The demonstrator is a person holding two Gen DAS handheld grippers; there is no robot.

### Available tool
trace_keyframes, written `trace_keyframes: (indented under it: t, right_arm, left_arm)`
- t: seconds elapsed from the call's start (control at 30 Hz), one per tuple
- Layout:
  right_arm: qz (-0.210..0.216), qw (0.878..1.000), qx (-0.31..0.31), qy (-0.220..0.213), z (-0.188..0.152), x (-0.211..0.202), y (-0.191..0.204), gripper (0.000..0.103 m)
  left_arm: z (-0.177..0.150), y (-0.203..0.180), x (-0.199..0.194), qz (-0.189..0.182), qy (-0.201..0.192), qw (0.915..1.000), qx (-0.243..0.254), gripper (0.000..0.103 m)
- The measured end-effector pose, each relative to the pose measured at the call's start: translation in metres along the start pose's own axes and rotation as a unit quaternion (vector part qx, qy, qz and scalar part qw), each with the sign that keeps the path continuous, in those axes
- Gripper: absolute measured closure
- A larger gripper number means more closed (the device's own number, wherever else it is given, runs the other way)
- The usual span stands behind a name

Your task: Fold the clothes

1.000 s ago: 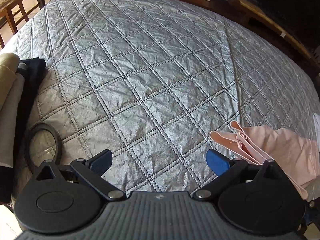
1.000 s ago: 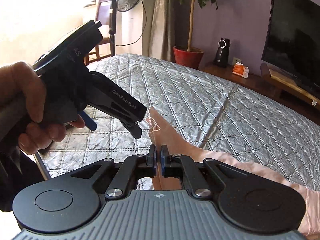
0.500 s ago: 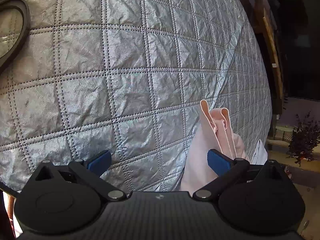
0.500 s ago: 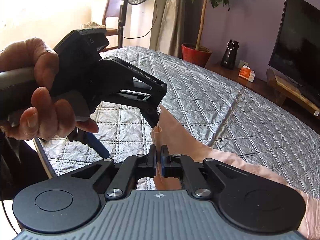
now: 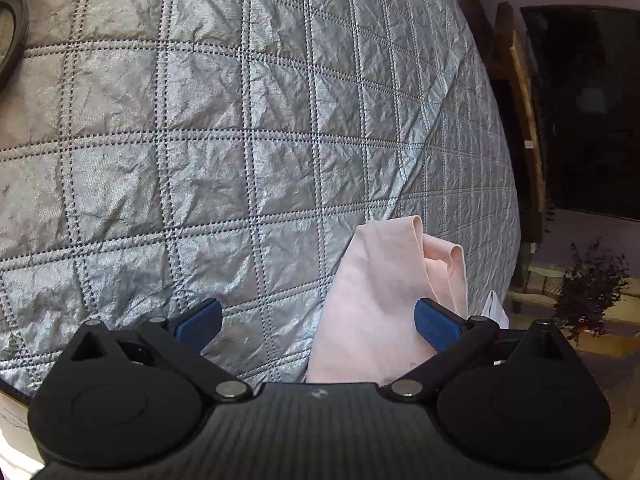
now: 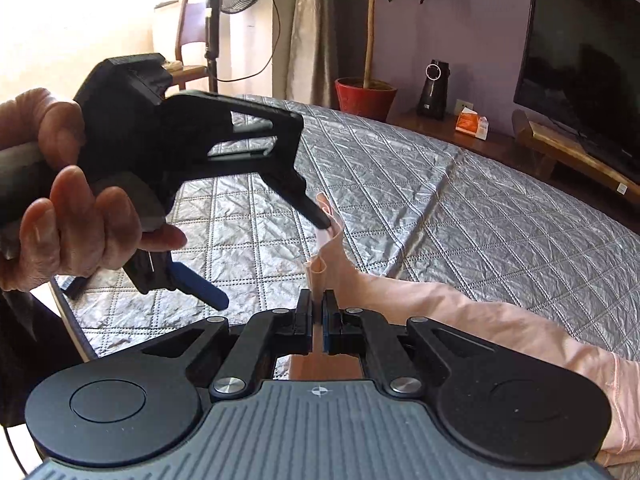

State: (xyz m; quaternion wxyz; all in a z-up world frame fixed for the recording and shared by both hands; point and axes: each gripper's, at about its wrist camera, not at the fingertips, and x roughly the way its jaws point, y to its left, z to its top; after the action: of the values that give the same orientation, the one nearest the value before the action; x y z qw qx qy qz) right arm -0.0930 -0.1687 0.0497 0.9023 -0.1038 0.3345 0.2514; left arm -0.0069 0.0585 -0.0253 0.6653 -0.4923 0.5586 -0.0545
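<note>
We see a bed covered with a grey quilted bedspread (image 6: 460,200), stitched in squares and a little wrinkled. On it lies a pink garment (image 6: 480,320) near the front edge, towards the right corner; one end is lifted off the cover. A dark ring-shaped thing (image 5: 14,36) lies near the left edge; we cannot tell what it is.

Daylight flooded in from the far left of the right wrist view, where the window area (image 6: 80,12) was blown out to white glare. The silver quilted bedspread (image 5: 248,128) shone with a crinkled sheen, brighter on the near folds. The television (image 6: 584,52) stayed dark, with faint reflections. Both views were sharp near the centre, and straight lines bowed strongly toward the edges. The left wrist view was dimmer, its right side falling into shadow.
</note>
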Motion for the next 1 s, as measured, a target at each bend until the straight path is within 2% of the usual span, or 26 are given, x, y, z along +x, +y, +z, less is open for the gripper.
trace_keyframes:
  t: [0.1,0.23,0.33,0.4,0.47,0.63,0.7,0.73,0.77,0.8,0.87,0.93,1.0]
  right_arm:
    - [0.008,1.0,-0.019,0.006,-0.002,0.005,0.007,0.097]
    - [0.018,0.999,-0.041,-0.003,-0.001,0.003,0.019,0.097]
    - [0.013,0.999,-0.033,-0.003,0.0,0.002,0.017,0.097]
    - [0.013,0.999,-0.029,-0.007,0.0,-0.001,0.015,0.096]
    - [0.025,0.999,-0.033,-0.014,0.0,-0.003,0.016,0.096]
    - [0.033,0.998,-0.057,-0.013,0.0,-0.004,0.025,0.095]
    - [0.033,0.998,-0.055,-0.015,-0.001,-0.006,0.024,0.095]
    - [0.033,0.998,-0.055,-0.016,-0.001,-0.007,0.023,0.095]
    - [0.033,0.998,-0.054,-0.017,-0.002,-0.008,0.023,0.095]
    - [0.032,0.998,-0.053,-0.018,-0.002,-0.009,0.022,0.095]
    - [0.035,0.998,-0.049,-0.016,-0.003,-0.009,0.018,0.095]
    - [0.038,0.998,-0.042,-0.013,-0.004,-0.011,0.014,0.089]
    - [0.037,0.999,-0.032,-0.01,-0.005,-0.012,0.005,0.086]
  left_arm:
    - [0.003,-0.011,-0.009,-0.065,-0.037,0.9971,0.017,0.001]
    - [0.0,-0.018,-0.001,-0.094,-0.021,0.995,0.027,0.001]
    - [-0.001,-0.009,0.005,-0.056,-0.02,0.9982,-0.004,0.001]
    - [0.001,-0.006,0.008,-0.067,-0.013,0.9976,-0.013,0.001]
    - [0.001,-0.01,0.008,-0.07,-0.014,0.9974,-0.001,0.001]
    - [0.003,-0.012,0.024,-0.054,-0.002,0.9984,-0.019,0.003]
    - [0.004,-0.012,0.029,-0.048,0.004,0.9985,-0.027,0.013]
    - [0.005,-0.013,0.031,-0.045,0.007,0.9985,-0.031,0.023]
    - [0.005,-0.013,0.032,-0.038,0.01,0.9988,-0.03,0.039]
    - [0.005,-0.013,0.034,-0.032,0.014,0.999,-0.027,0.048]
    - [0.003,-0.012,0.038,-0.019,0.022,0.9994,-0.019,0.078]
    - [0.003,-0.013,0.043,-0.015,0.026,0.9995,-0.008,0.095]
    - [-0.004,-0.008,0.035,-0.011,0.015,0.9998,0.007,0.098]
